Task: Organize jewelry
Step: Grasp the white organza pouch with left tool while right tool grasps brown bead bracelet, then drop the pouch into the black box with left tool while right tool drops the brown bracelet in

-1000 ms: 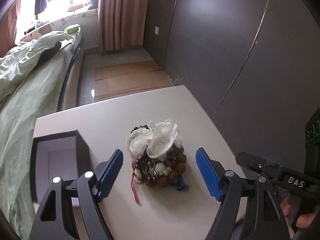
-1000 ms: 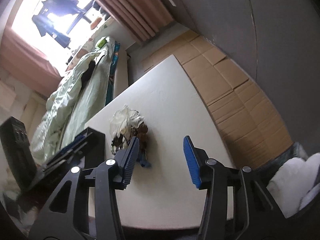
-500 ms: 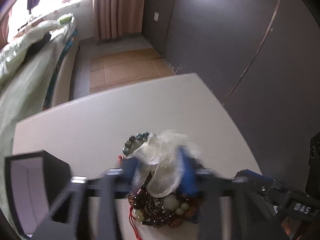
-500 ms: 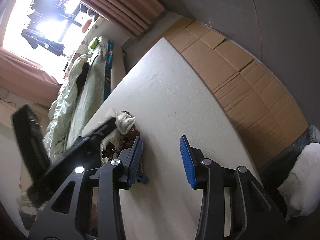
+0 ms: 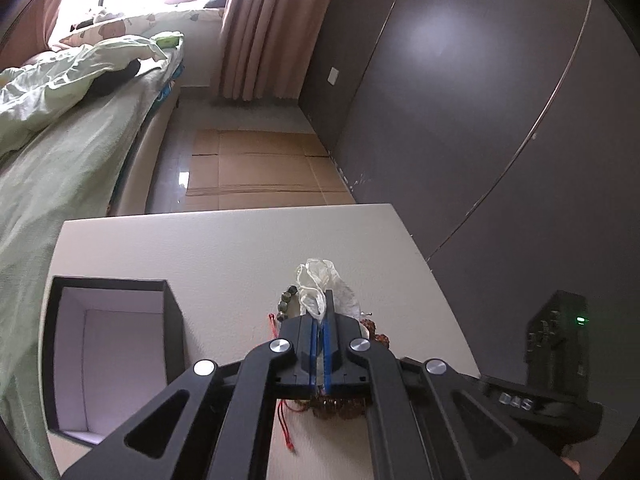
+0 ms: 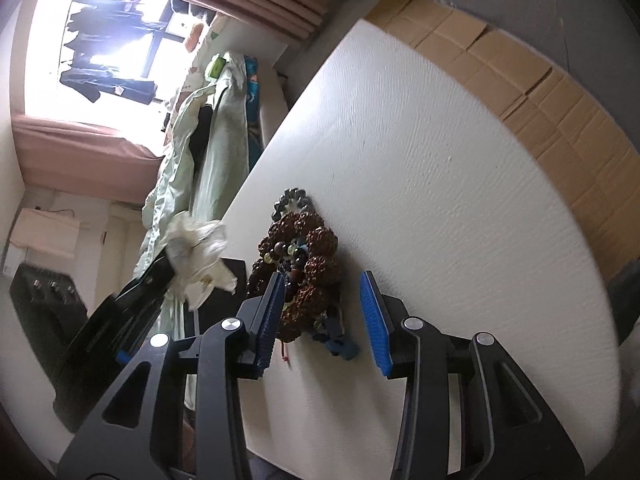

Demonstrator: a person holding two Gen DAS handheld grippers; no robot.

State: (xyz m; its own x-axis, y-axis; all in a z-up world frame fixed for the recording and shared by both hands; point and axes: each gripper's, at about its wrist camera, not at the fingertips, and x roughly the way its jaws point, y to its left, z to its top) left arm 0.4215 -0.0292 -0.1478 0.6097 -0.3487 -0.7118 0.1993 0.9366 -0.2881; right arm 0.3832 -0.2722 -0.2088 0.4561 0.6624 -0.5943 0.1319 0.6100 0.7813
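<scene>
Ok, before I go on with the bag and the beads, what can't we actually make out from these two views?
- Bead pile, left wrist view: mostly hidden under the left gripper.
- Bag contents, right wrist view: blurred, cannot tell whether anything is inside.
- Open box, left wrist view: near wall hides part of its floor.
- Bead strands, right wrist view: tangled, count unclear.

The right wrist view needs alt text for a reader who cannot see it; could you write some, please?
The open right gripper straddles a pile of beaded bracelets on a white table. To its left, the left gripper holds a white sheer pouch lifted above the table.
</scene>
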